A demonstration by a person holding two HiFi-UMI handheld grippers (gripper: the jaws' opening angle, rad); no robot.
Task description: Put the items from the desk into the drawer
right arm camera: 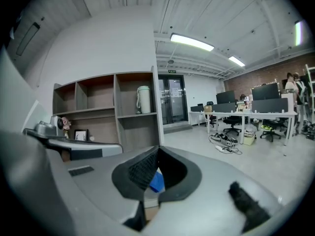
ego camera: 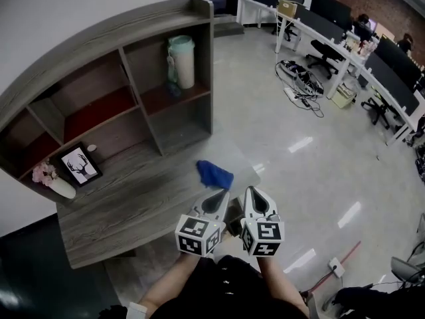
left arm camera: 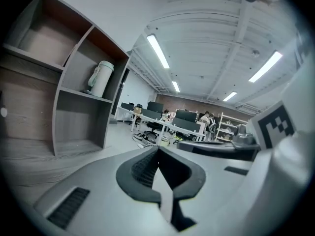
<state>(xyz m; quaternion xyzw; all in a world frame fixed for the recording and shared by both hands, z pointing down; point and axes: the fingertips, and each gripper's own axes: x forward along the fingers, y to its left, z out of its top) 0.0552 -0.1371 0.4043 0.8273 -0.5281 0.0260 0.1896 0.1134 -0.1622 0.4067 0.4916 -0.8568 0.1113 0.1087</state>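
A crumpled blue cloth point(ego camera: 214, 173) lies near the front right edge of the grey wooden desk point(ego camera: 133, 198). It also shows through the gap under the right gripper's jaws as the blue cloth point(right arm camera: 157, 182). A framed deer picture point(ego camera: 81, 165) and a white vase with pink flowers point(ego camera: 52, 180) stand at the desk's left. My left gripper point(ego camera: 219, 194) and right gripper point(ego camera: 254, 191) hover side by side just this side of the cloth, apart from it. Both are shut with nothing between the pads. The left gripper point(left arm camera: 157, 150) and right gripper point(right arm camera: 157, 150) tips meet in their own views. No drawer shows.
A curved shelf unit point(ego camera: 126, 78) rises behind the desk, with a white and green flask point(ego camera: 181, 62) in its right compartment. The office floor point(ego camera: 299, 151) lies to the right, with cables point(ego camera: 302, 85), desks and chairs further back.
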